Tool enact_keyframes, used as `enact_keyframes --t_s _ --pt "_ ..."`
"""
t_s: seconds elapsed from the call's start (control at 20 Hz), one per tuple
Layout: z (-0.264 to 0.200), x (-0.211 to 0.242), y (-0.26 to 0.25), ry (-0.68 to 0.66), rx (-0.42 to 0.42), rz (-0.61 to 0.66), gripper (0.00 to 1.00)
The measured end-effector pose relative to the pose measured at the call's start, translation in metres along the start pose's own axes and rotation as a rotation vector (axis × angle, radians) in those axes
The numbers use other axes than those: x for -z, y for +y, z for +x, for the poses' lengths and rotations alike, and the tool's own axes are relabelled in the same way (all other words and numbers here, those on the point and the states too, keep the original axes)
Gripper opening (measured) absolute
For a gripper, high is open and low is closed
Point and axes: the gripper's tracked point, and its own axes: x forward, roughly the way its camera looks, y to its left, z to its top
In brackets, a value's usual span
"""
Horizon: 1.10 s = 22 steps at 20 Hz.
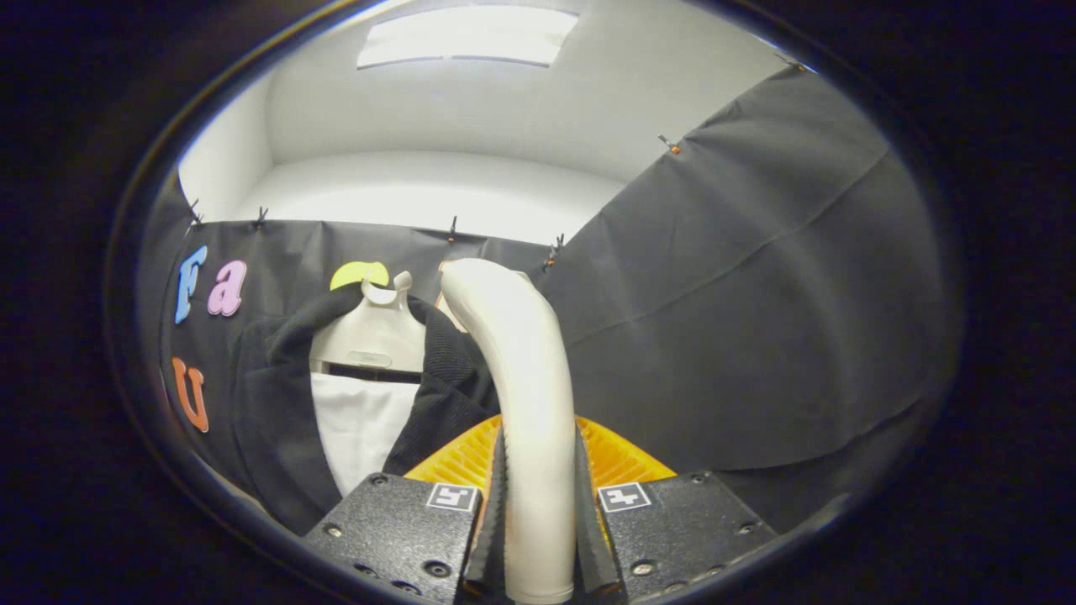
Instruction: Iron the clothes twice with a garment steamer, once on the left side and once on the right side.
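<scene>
The cream-white garment steamer (525, 386) stands up between my fingers, its handle curving up and away to a rounded top. My gripper (538, 479) is shut on the steamer's handle, both fingers pressing its sides. Beyond and to the left hangs a black jacket (269, 403) over a white shirt (357, 428) on a pale mannequin-style hanger (374, 332). The steamer's upper part stands beside the jacket's right lapel, partly hiding it. The steamer's head faces away, so I cannot see its plate.
Black cloth walls (740, 319) close the booth behind the jacket and on the right, pinned up with small clips. Above them are a white wall and a ceiling light panel (466, 38).
</scene>
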Motion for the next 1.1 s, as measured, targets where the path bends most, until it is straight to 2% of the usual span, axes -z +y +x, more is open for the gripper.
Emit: enact_keyframes --t_s 0.2,0.35,0.7,0.75,1.05,1.1 --pt "0.022 0.010 0.016 0.033 -0.028 -0.023 0.39" --pt "0.024 0.035 0.019 0.081 -0.001 -0.031 0.39" --pt "-0.001 0.068 0.026 0.130 0.053 -0.154 0.39" --pt "-0.002 0.083 0.027 0.144 0.058 -0.164 0.39" --pt "-0.030 0.118 0.026 0.252 0.085 -0.180 0.39" --pt "-0.039 0.109 0.026 0.268 0.084 -0.182 0.39"
